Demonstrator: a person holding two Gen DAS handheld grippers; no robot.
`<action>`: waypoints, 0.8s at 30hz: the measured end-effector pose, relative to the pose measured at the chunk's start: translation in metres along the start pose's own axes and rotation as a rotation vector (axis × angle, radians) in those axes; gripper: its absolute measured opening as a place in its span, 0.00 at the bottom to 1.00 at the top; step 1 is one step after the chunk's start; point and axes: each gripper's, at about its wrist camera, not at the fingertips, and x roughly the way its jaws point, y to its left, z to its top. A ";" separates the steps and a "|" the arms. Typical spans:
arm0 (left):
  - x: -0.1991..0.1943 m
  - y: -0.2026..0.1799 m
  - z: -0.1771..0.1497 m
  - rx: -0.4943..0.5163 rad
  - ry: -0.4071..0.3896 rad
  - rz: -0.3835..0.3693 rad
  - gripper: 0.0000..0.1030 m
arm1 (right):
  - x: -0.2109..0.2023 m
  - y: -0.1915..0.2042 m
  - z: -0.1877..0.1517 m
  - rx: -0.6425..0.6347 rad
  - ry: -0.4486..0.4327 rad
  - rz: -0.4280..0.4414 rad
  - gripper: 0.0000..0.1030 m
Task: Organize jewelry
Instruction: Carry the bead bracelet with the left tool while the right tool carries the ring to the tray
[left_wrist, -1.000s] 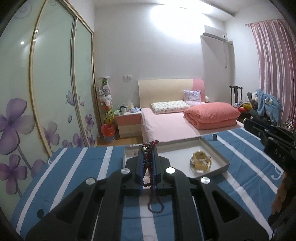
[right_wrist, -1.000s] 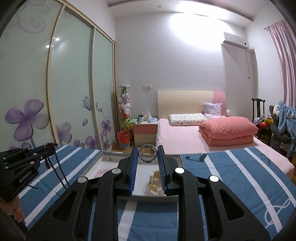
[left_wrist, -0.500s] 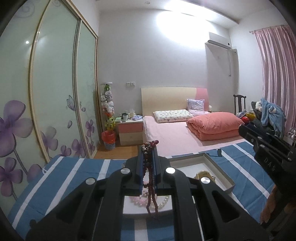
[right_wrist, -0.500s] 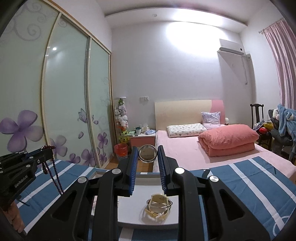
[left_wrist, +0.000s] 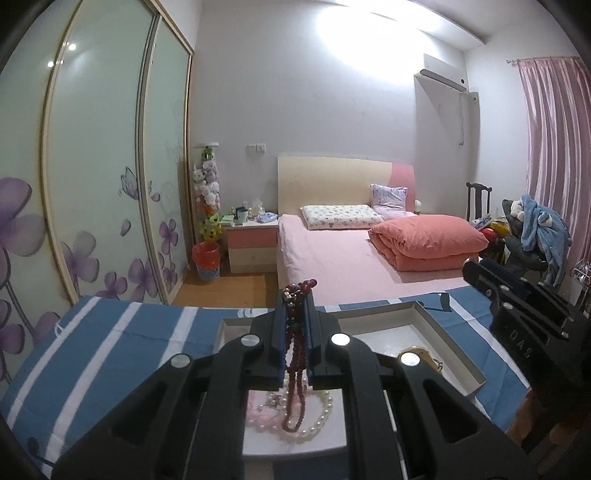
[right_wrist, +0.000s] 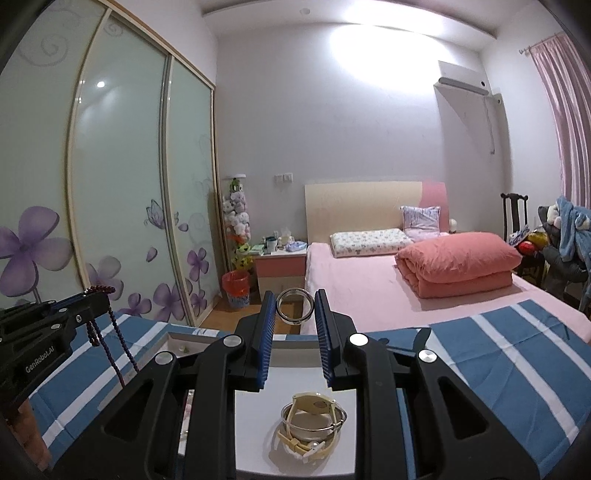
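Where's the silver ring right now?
In the right wrist view the silver ring is clamped upright at the right gripper tips, above the white tray, beyond the yellow watch.

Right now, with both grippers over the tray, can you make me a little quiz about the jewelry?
1. True or false: the left gripper is shut on the dark red bead necklace.
2. What does the right gripper pinch? A) a silver ring B) a pearl C) a key
3. Fill in: below the right gripper, on the white tray, lies a pale yellow ____.

Key: 1 true; 2 A; 3 watch. Bonus fact: a white pearl strand already lies in the tray under the hanging red beads.
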 end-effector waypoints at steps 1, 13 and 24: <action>0.004 0.000 -0.002 -0.005 0.004 -0.004 0.09 | 0.004 0.000 -0.002 0.002 0.007 0.000 0.22; 0.038 0.003 -0.027 -0.005 0.056 -0.029 0.09 | 0.035 0.001 -0.027 -0.005 0.132 0.020 0.22; 0.050 0.001 -0.036 -0.008 0.100 -0.030 0.09 | 0.050 0.010 -0.034 -0.032 0.209 0.035 0.22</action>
